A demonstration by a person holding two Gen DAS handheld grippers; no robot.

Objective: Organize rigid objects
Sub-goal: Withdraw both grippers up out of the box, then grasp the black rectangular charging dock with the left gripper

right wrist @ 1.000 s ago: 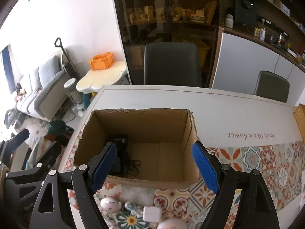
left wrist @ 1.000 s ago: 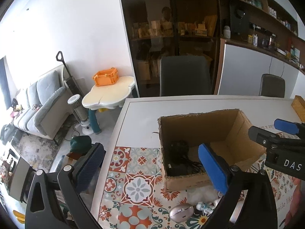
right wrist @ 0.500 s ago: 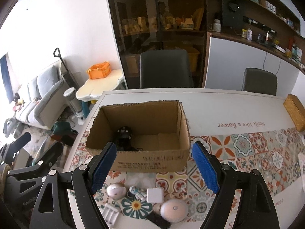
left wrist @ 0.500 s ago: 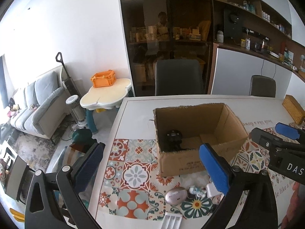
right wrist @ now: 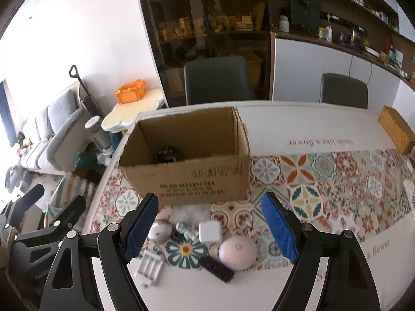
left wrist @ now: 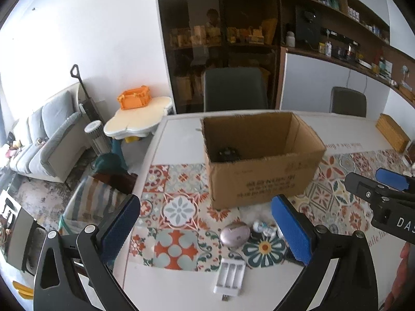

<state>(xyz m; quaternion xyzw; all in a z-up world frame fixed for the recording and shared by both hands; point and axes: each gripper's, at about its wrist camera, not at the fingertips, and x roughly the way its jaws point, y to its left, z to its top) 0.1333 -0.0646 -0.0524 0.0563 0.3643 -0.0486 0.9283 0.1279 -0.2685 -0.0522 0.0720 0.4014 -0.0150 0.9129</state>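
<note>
Lying low-centre between the released right fingers (right wrist: 208, 229), the charger (right wrist: 210, 231) is nearest; left fingers (left wrist: 205, 229) gape empty.

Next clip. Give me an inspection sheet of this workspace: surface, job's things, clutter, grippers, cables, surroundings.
Surface: white table with a patterned tile-print runner.
Job's things: open brown cardboard box, a black object inside; in front lie a white square charger, round pinkish-white puck, black bar, white battery holder, lilac oval case.
Clutter: woven box at the far edge.
Grippers: left gripper and right gripper open, empty.
Cables: nothing seen.
Surroundings: grey chairs, shelving, sofa.
</note>
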